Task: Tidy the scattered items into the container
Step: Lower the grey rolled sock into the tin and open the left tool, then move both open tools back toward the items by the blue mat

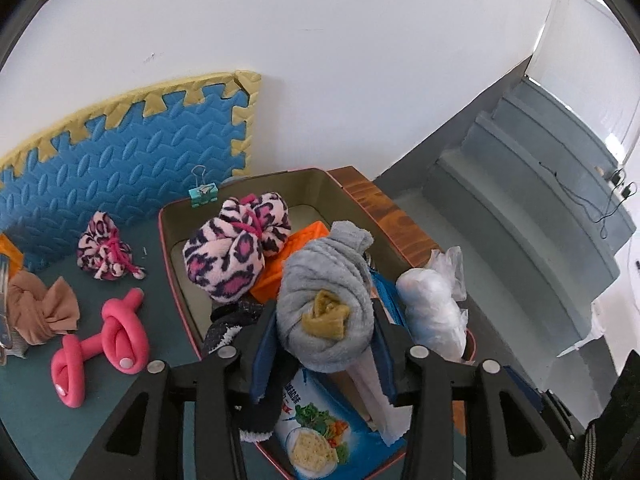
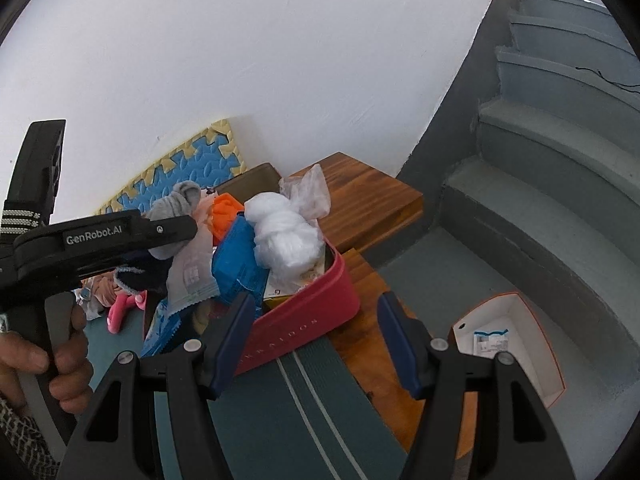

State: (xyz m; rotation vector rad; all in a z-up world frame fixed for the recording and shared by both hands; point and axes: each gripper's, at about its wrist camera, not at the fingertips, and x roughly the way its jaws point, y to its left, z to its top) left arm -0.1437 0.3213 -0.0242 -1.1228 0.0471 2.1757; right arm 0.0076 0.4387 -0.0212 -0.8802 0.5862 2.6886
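Jaws of the left gripper (image 1: 324,344) flanked a rolled grey sock (image 1: 326,304) above the red box (image 2: 316,304); whether the pads pressed it could not be told. Right gripper (image 2: 316,344) stood open and empty at the box's near right corner. Left of the box, a pink toy (image 1: 104,336) and leopard-print bundle (image 1: 106,252) lay on the floor.
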